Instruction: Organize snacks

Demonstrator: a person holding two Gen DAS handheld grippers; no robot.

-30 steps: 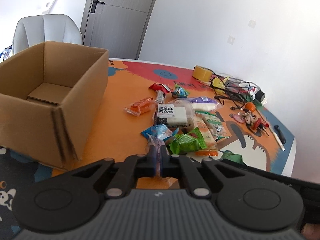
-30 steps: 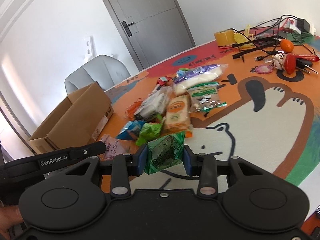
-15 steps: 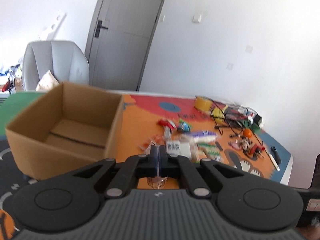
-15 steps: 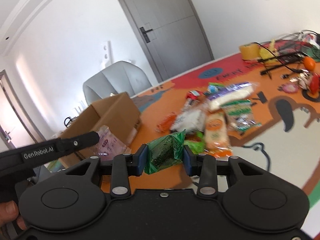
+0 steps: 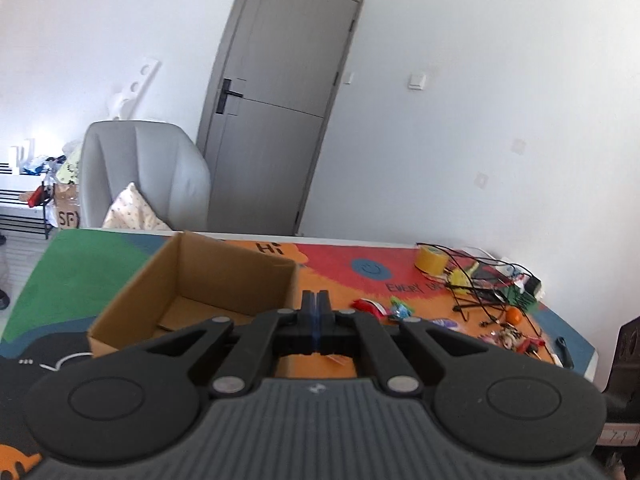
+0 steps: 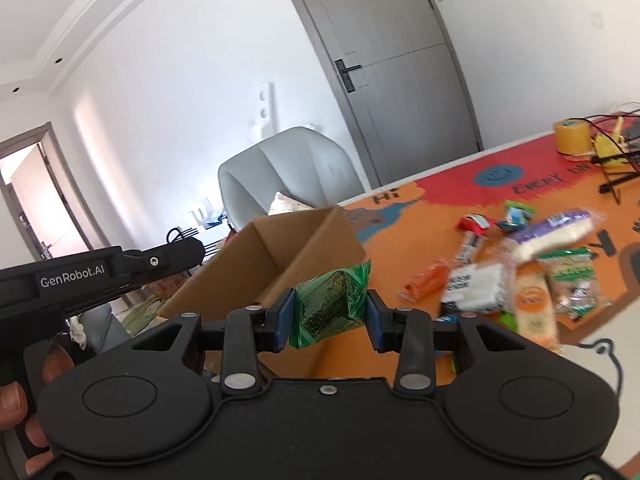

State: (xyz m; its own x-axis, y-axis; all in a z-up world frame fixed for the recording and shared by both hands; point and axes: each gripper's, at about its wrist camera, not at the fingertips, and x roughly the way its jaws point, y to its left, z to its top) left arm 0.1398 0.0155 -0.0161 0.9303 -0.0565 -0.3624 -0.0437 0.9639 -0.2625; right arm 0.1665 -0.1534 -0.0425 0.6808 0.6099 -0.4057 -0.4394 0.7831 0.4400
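Right tongs (image 6: 330, 312): partly open, pads pressing both sides of a green snack pack (image 6: 330, 306), up in the air just by the near corner of the cardboard box (image 6: 280, 252). Left tongs (image 5: 316, 300): shut tight, with a thin wrapper (image 5: 332, 358) peeking out below, most likely pinched. Box open at the top, sitting near the left end of the desk (image 5: 340, 268). Other snacks (image 6: 520, 280) lying in a heap in the middle of the desk.

Probably time to drop both packs in the box. To do it well:
- Lift each pack over the box wall, not into it.
- Go to the middle of the opening, then lower a little.
- Take turns, so no bumping of tongs.
- Open wide and let go gently.
- Squeeze softly; crinkly packs squash and slip.
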